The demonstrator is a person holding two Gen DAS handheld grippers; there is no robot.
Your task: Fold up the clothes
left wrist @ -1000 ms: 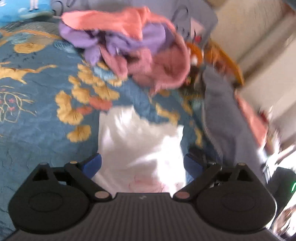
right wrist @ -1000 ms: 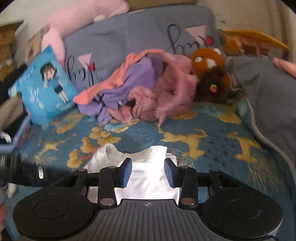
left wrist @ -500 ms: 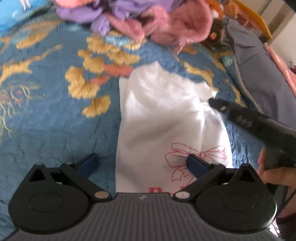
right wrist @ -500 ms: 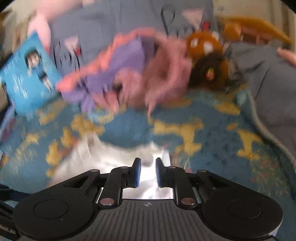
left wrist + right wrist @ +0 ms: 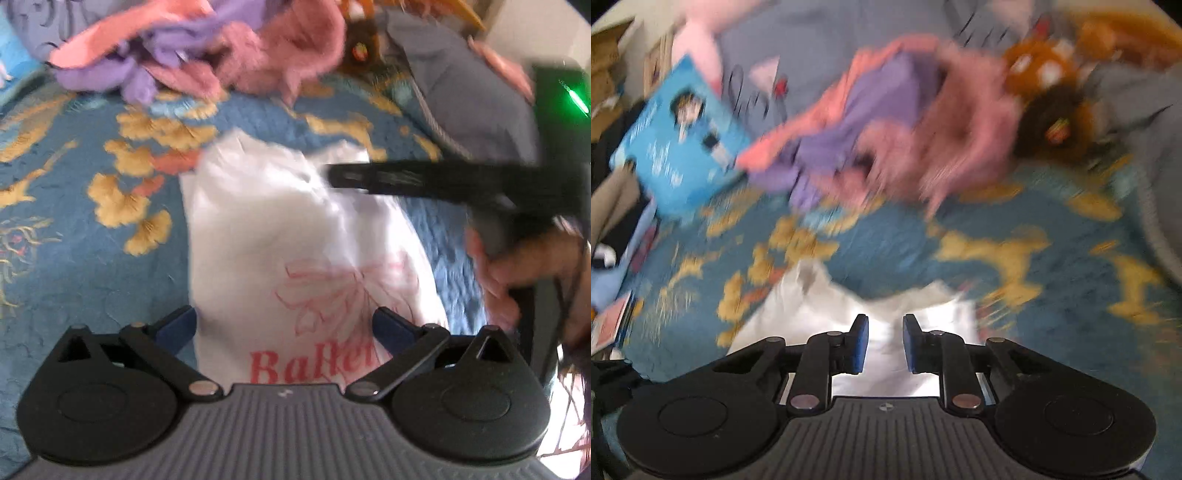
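Note:
A white T-shirt [image 5: 266,229] with a red bow print and red lettering lies flat on the blue quilt [image 5: 74,266]. My left gripper [image 5: 284,321] stands wide open over its printed lower part, one finger at each side edge, holding nothing. My right gripper [image 5: 332,175] reaches in from the right, held by a hand [image 5: 517,266], with its tip at the shirt's top right corner. In the right wrist view that gripper [image 5: 885,334] has its blue pads drawn close, with white shirt fabric [image 5: 820,306] bunched between them.
A heap of pink, purple and salmon clothes [image 5: 221,55] lies at the far end of the bed [image 5: 905,129]. A grey blanket [image 5: 472,85] covers the right side. A blue printed cushion [image 5: 679,147] and brown plush toys [image 5: 1045,96] sit near the grey pillows.
My left gripper came down along the shirt, so its print and lettering show between the fingers. The right gripper's jaws narrowed from wide onto the shirt's top edge.

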